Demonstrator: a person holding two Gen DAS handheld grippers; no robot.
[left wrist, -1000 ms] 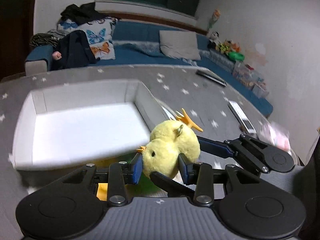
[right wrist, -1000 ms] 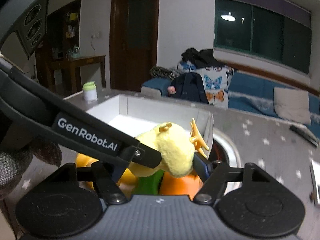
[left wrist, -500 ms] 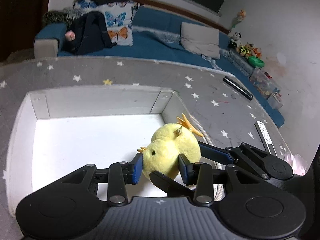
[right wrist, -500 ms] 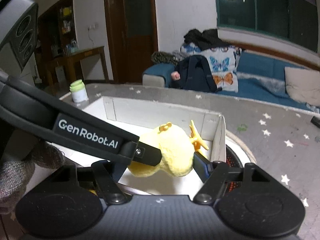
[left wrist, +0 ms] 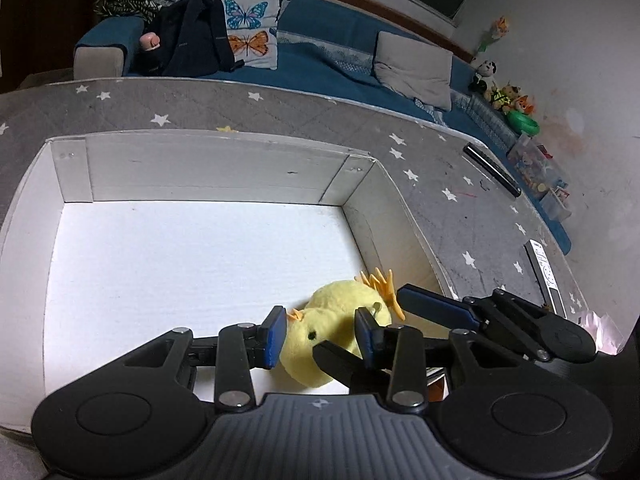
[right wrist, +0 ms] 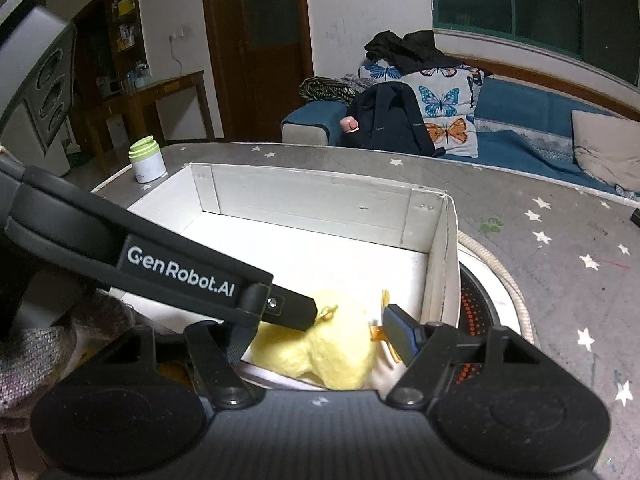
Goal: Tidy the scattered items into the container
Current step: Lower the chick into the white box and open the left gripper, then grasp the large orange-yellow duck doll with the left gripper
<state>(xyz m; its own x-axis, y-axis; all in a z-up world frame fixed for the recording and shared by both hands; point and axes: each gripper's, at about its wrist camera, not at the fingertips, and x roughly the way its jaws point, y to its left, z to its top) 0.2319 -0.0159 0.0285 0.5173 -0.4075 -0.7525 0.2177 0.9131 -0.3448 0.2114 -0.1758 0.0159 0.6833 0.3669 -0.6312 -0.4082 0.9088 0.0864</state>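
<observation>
A yellow plush chick [left wrist: 320, 336] with orange feet lies on the floor of the white box [left wrist: 208, 172], in its near right corner. My left gripper [left wrist: 322, 336] has its blue pads spread on either side of the chick, with a gap on the left side. My right gripper [right wrist: 320, 340] also flanks the chick [right wrist: 320, 352] from the right side of the box [right wrist: 320, 200], jaws apart; its left finger is hidden behind the left gripper's arm.
The box stands on a grey star-patterned table [left wrist: 460, 184]. A round rimmed object [right wrist: 492, 280] lies just right of the box. Two remotes [left wrist: 492, 170] [left wrist: 546, 276] lie further right. A white jar with a green lid [right wrist: 146, 160] stands at the table's far left.
Both grippers carried the chick over the box wall and down onto the box floor. The left gripper's pads have spread apart from the chick.
</observation>
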